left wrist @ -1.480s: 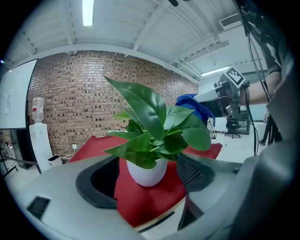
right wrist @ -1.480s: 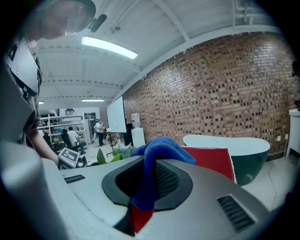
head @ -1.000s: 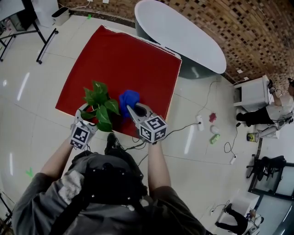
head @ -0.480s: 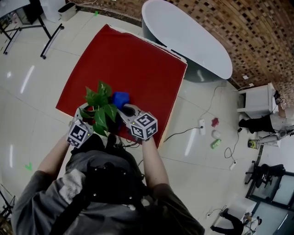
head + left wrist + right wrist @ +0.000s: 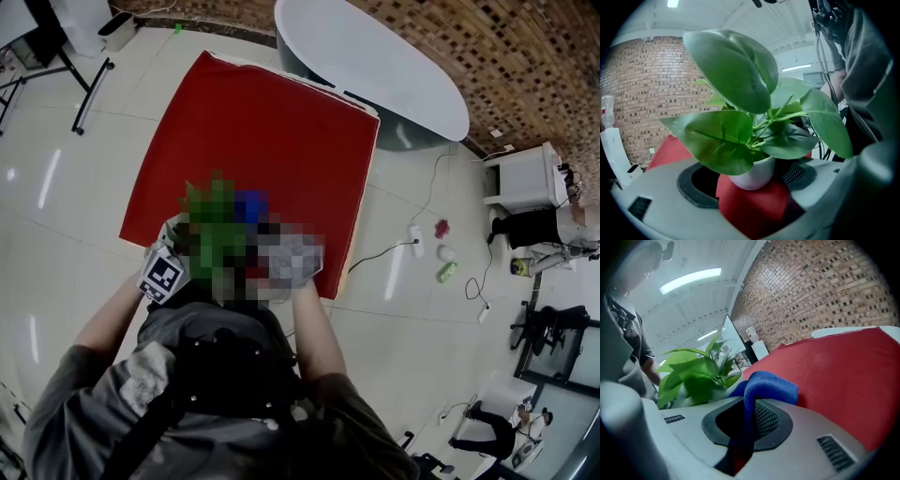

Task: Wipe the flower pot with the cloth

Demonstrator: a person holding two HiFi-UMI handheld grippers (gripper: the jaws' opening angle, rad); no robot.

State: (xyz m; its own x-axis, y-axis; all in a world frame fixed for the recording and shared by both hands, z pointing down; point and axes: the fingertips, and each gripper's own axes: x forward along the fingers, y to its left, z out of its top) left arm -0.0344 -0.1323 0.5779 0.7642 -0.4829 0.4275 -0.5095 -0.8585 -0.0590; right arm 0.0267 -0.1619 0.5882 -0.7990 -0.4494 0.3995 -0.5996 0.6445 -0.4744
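We hold two tools. Our left tool point(image 5: 749, 186) is clamped on the one flower pot point(image 5: 754, 172), a small white pot with one green plant point(image 5: 731, 79) whose broad leaves fill that tool's view. The pot sits at the near edge of the red tabletop point(image 5: 281, 122), just in front of us. Our right tool point(image 5: 747, 411) is shut tight on the one blue cloth point(image 5: 766, 386), which bulges out above its jaws just beside the plant; we cannot tell whether it touches the pot. One black-and-white square marker shows on the left tool's cube point(image 5: 161, 275). On the floor point(image 5: 75, 187) to our right lie three small things: a red item point(image 5: 441, 228), a white item point(image 5: 446, 251) and a green item point(image 5: 447, 272)
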